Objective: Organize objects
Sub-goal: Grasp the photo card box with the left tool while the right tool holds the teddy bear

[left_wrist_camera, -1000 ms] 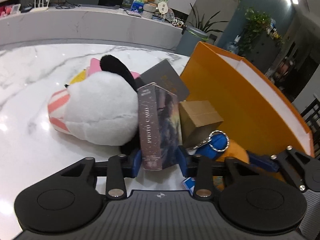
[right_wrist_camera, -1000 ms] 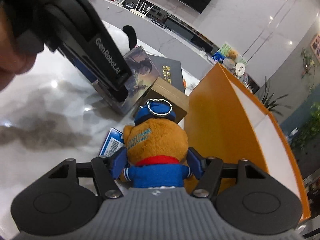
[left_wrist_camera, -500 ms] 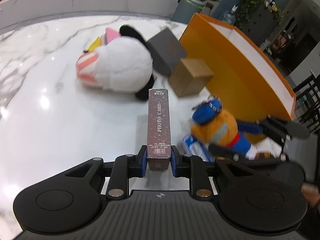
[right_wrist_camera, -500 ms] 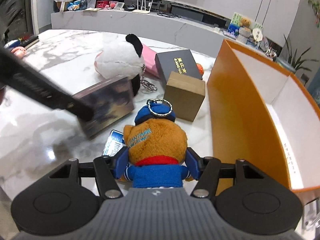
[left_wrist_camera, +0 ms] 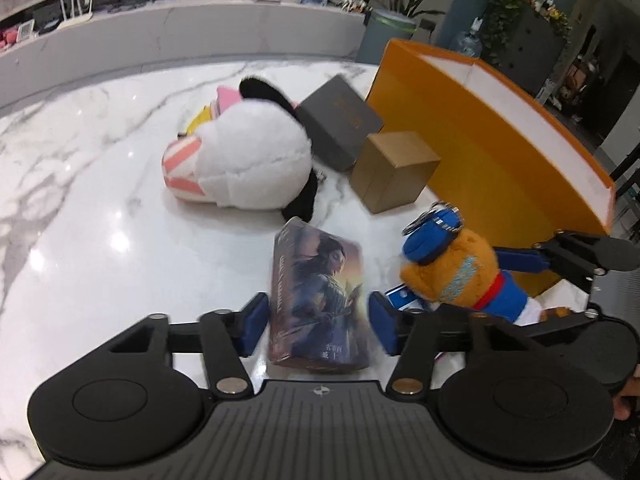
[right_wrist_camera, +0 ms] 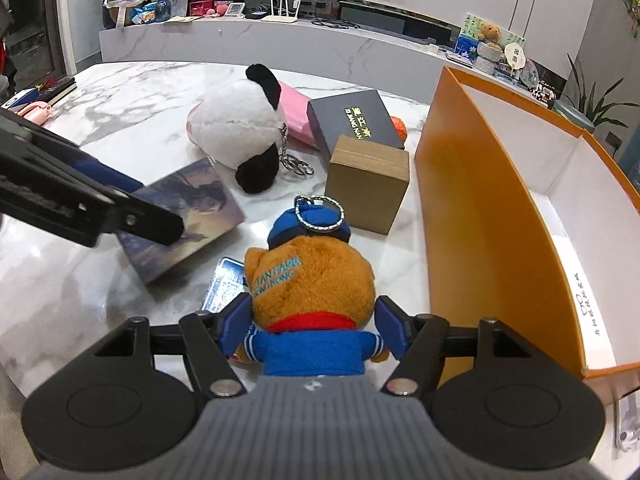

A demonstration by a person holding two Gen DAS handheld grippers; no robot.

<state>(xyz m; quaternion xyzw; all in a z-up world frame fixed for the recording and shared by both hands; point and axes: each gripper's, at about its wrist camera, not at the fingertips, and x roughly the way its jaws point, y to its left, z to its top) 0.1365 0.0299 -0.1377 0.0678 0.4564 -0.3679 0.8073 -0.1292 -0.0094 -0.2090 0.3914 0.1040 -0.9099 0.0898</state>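
My left gripper is open around a purple photo-card box that lies flat on the marble table; the blue pads stand apart from its sides. The box also shows in the right wrist view. My right gripper is shut on a brown teddy bear in blue clothes and cap, seen in the left wrist view too. An open orange box with a white inside stands to the right of the bear.
A white and black plush, a black gift box, a brown carton, a pink item and a blue card lie on the table. A small orange ball sits behind the black box.
The left gripper has opened and let go of the photo-card box, which went from standing on edge between the pads to lying flat. The right gripper still holds the bear.
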